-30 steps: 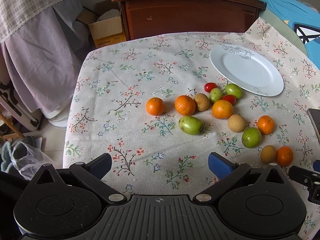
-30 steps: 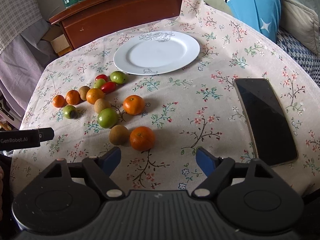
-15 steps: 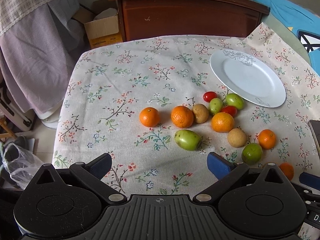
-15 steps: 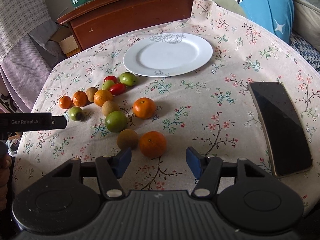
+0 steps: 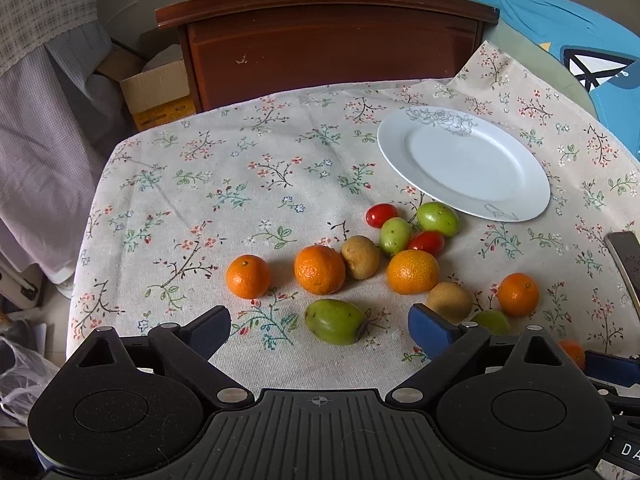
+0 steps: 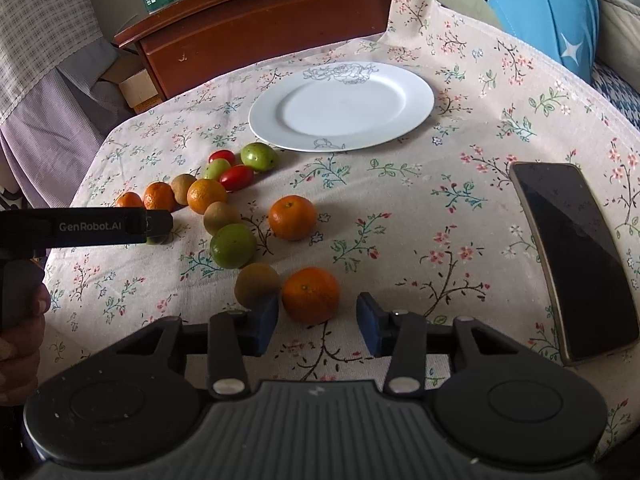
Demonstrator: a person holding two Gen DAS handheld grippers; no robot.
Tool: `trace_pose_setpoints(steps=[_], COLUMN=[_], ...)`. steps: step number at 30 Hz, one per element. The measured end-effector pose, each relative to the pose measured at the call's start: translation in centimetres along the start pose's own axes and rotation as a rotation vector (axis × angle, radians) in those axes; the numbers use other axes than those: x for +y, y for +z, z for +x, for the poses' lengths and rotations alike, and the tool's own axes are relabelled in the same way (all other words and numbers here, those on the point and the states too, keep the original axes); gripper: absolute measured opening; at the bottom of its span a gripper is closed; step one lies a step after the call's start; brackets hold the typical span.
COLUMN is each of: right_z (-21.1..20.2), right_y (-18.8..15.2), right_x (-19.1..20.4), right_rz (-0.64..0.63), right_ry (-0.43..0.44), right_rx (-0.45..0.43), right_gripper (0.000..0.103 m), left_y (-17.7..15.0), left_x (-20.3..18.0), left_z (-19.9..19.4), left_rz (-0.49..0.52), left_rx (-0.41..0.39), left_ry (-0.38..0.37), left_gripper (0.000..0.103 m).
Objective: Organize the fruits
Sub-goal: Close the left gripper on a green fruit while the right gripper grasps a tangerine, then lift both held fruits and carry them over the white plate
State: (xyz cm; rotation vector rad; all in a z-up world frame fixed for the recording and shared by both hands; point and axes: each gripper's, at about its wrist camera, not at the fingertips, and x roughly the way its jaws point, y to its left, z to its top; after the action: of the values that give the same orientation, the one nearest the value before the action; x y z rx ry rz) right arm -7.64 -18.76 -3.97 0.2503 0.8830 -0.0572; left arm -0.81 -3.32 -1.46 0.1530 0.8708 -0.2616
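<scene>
**Sorting barely begun**

The white round plate (image 6: 416, 96) near the desk's far edge is seen bare; the fruits remain scattered. The right tool (image 6: 316, 322), just narrowed, brackets a round orange mandarin (image 6: 310, 294) without gripping. The left tool (image 5: 320, 330) is held wide.

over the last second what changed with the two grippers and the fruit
The right gripper has been closing its jaws around the nearest round orange tangerine, pads not yet touching. The left gripper edged towards the oval green fruit, narrowing slightly. Fruit and white plate stayed put.
</scene>
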Motion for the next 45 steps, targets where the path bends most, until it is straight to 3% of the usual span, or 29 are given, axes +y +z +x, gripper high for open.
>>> trace_pose_setpoints(steps=[5,9,16,26,45], right_z=[0.2,0.2,0.2,0.2,-0.1], right_y=[0.0,-0.1,-0.1,-0.1,0.9], right_x=[0.1,0.2,0.1,0.1,0.1], right_rz=[-0.012,-0.014,-0.006,-0.004,0.017], right_ry=[0.009,0.009,0.011,0.012,0.042], right_rx=[-0.005,-0.011,-0.015,-0.014,-0.057], right_gripper=[0.032,0.032,0.032,0.032,0.031], left_y=[-0.2,-0.3,-0.5,-0.7,-0.2], left_x=[0.1,0.0,0.0,-0.2,-1.0], left_z=[0.6,1.2,1.6,1.5,-1.0], left_rz=[0.0,0.008,0.004,0.014,0.036], left_rx=[0.008,0.017,0.015,-0.006,-0.075], left_ry=[-0.012,-0.015,-0.035,-0.064,-0.11], left_gripper=[0.086,0.073,0.061,0.035,0.034])
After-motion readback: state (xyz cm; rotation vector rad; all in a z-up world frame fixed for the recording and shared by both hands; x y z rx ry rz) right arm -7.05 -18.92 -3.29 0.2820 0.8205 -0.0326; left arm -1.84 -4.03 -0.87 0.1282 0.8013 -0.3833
